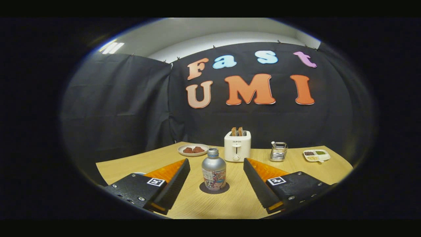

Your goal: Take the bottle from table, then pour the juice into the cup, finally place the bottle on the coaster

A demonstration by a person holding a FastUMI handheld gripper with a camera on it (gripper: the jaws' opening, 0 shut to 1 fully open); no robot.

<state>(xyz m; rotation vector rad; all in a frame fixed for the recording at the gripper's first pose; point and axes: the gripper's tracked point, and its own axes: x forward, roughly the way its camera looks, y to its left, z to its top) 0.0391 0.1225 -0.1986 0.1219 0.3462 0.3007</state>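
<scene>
A silver bottle (pixel 213 170) with a printed label and a screw neck stands upright on a dark round coaster (pixel 214 188) on the wooden table (pixel 230 204). My gripper (pixel 216 162) is open, its two fingers spread wide to either side of the bottle without touching it. The bottle sits between the fingertips, roughly level with them. A small pale rim, perhaps the cup (pixel 140 173), peeks out behind the left finger; most of it is hidden.
Beyond the bottle stands a white toaster (pixel 237 145) with two slices in it. A plate with brown food (pixel 193 149) lies to its left, a wire holder (pixel 278 151) and a small divided dish (pixel 316 155) to its right. Black cloth walls close the booth.
</scene>
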